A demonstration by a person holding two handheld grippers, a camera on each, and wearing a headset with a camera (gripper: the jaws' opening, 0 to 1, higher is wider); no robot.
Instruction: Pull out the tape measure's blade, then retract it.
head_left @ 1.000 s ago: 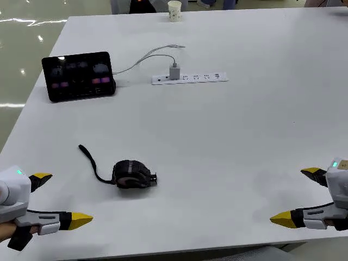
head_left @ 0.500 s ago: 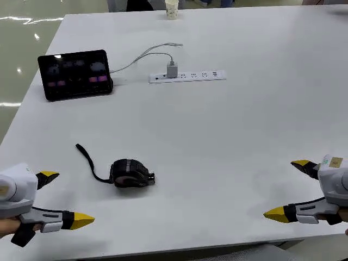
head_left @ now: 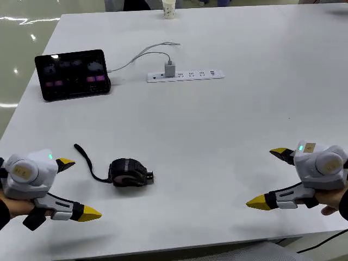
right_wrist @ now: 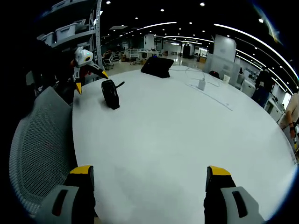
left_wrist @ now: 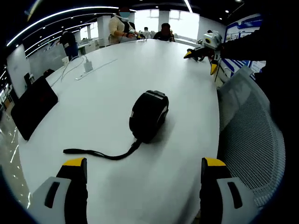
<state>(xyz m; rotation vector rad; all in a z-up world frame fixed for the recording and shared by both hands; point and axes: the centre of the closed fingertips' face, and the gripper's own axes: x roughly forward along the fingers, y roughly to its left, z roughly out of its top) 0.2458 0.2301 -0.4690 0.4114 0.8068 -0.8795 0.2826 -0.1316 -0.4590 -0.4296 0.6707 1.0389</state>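
lying on table (head_left: 228,125), tape measure (head_left: 129,172); left gripper (head_left: 82,188) and right gripper (head_left: 262,178) both spread apart.

Handheld gripper pair, exterior
Units left gripper (head_left: 81,188) and right gripper (head_left: 263,178): rounded white housings, 1 green indicator light each, 2 black fingers (head_left: 81,212) with yellow tips.

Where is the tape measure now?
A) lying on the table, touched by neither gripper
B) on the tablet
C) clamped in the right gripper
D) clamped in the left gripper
A: the tape measure lies on the table, with the open left gripper and open right gripper both apart from it.
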